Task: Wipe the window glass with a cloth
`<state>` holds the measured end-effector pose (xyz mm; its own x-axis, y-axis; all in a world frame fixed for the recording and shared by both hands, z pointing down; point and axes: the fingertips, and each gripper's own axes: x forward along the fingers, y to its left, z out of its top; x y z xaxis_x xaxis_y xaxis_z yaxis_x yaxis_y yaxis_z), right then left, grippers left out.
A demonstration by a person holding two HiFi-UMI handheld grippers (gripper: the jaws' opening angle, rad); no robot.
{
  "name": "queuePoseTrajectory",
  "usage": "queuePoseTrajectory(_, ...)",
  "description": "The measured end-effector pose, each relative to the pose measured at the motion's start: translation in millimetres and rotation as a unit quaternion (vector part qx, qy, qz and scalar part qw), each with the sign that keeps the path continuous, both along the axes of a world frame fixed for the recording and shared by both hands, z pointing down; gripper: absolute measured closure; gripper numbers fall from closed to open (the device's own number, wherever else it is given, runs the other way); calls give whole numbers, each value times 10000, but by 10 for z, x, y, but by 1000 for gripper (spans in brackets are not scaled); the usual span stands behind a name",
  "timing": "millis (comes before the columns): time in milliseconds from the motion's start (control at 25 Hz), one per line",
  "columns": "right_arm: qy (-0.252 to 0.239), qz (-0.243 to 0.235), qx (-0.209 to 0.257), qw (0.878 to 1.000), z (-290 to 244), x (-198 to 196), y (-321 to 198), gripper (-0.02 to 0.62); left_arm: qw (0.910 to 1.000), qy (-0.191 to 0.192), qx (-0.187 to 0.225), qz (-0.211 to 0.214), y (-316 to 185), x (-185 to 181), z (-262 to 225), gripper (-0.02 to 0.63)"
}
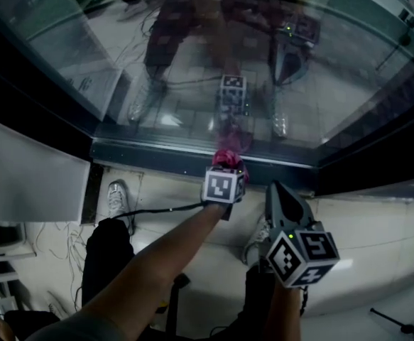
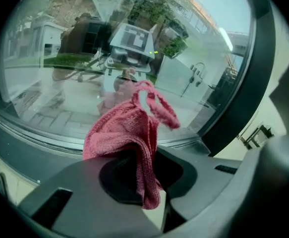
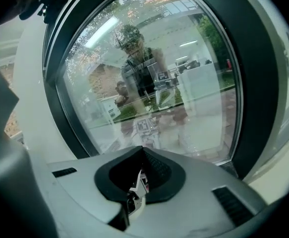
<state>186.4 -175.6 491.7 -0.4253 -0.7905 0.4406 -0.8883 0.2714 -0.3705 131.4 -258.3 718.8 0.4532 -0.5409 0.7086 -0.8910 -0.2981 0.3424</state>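
Left claw [image 2: 148, 168]: clamped on the cloth, its jaws pinching a fold low in the bundle.
Cloth [image 2: 126, 131]: pink-red terry, bunched. Most of it rises above the jaws and a loose strip curls off to the right.
Cloth position: in the head view it sits at the bottom edge of the window glass [image 1: 278, 69], just above the dark lower frame [image 1: 157, 155]. Whether it touches the pane cannot be told.
Right claw [image 3: 141, 168]: jaws together with nothing between them, pointed at the glass.
Right claw position: in the head view it is to the right of the left claw and nearer the person.
Reflection: the pane mirrors the person and a marker cube.
Below: pale floor [image 1: 192, 222] and a light shoe [image 1: 117, 198].
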Motion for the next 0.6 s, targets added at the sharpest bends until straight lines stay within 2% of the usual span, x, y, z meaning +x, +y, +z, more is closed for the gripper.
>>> queuePoseTrajectory(240, -65, 298, -93, 9995, -22, 333, 108, 604, 9998, 125, -51, 168, 31, 459, -24, 552)
queuePoseTrajectory(400, -109, 440, -72, 9989, -9, 466, 176, 604, 9993, 220, 146, 276, -10, 670, -158, 551)
queuePoseTrajectory(600, -129, 659, -49, 9977, 0, 744, 260, 604, 9982, 297, 195, 491, 22, 1013, -167, 552)
